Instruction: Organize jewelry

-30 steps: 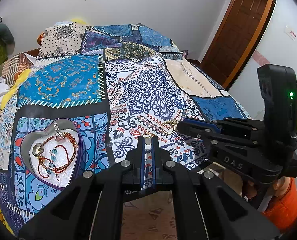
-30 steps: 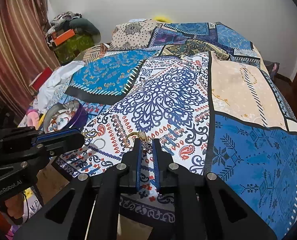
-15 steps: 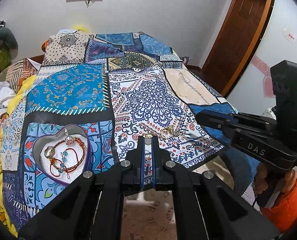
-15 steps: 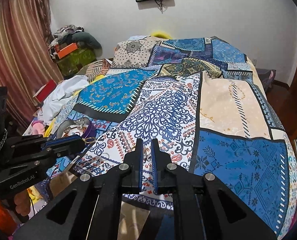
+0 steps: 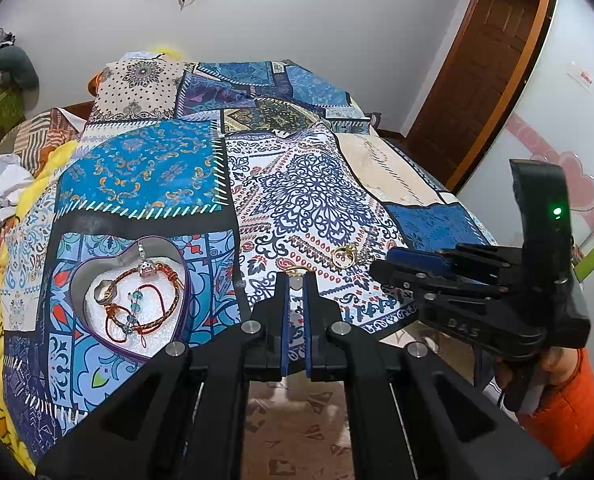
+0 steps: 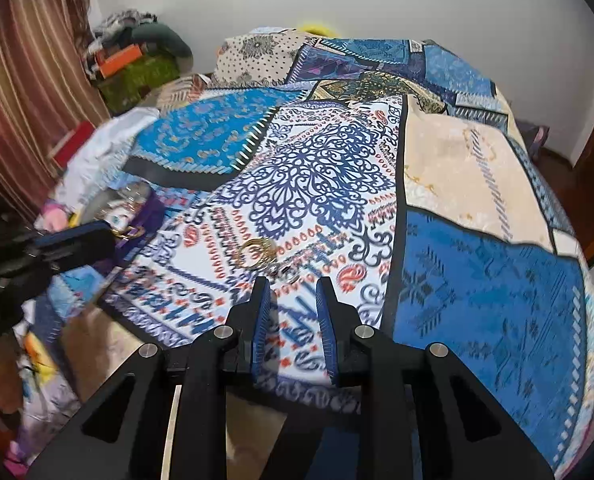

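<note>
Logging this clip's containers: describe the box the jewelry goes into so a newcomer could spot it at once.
On the patchwork bedspread, look at its near left corner, on the light-blue tile-print patch. There sits a heart-shaped tin with a purple outer wall and white lining. It alone holds jewelry, red cord bracelets and a ring, while the gold ring lies loose on the cloth.

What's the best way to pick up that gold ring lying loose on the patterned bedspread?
Pinch the gold ring by its thin band, coming steeply from above and straddling it inside and outside the loop. It seems to lie flat on the soft bedspread, so a level approach would likely find no edge.
</note>
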Demonstrator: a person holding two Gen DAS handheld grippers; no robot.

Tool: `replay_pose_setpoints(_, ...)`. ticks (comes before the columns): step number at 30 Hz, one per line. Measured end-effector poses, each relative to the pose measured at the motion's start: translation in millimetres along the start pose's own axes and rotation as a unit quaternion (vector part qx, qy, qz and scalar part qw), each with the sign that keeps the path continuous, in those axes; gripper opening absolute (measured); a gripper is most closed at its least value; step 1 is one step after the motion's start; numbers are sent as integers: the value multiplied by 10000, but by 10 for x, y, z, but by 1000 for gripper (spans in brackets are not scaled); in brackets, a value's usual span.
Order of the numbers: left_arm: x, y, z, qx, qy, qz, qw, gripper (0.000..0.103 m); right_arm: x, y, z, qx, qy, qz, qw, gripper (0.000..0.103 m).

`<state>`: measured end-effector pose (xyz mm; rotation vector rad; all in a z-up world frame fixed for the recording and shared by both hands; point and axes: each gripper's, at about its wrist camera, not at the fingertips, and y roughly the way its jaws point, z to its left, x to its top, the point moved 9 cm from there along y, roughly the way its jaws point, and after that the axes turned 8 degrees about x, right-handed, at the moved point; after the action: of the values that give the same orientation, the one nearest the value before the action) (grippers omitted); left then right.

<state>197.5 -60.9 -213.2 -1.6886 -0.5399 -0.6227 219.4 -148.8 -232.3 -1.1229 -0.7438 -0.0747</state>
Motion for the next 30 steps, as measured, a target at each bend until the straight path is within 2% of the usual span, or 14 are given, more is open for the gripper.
replay_pose_setpoints(6, -13, 62, 63, 23, -57, 50, 10000, 4, 40, 74, -12, -109, -311, 1, 9995, 21)
replay_pose_setpoints(8, -22, 90, 66, 27, -72, 81, 9999, 4, 50, 96, -6, -121, -359, -38, 9993, 18)
replay_pose_setpoints(9, -25, 97, 65, 23, -76, 91, 9999, 4, 56, 108, -7, -114, -355, -51, 9993, 10)
replay_pose_setpoints(14, -21, 92, 41, 24, -68, 82, 9999, 4, 68, 76, -31, -31, -159, -200, 9997, 9)
replay_pose_setpoints(22, 33, -19, 46, 67, -58, -36, 10000, 4, 91, -168, -41, 120, 151, -458, 9988, 9)
replay_pose_setpoints(30, 98, -230, 81, 101, -79, -259, 9996, 4, 294, -545, 183, 154, 17, -931, 9955, 9)
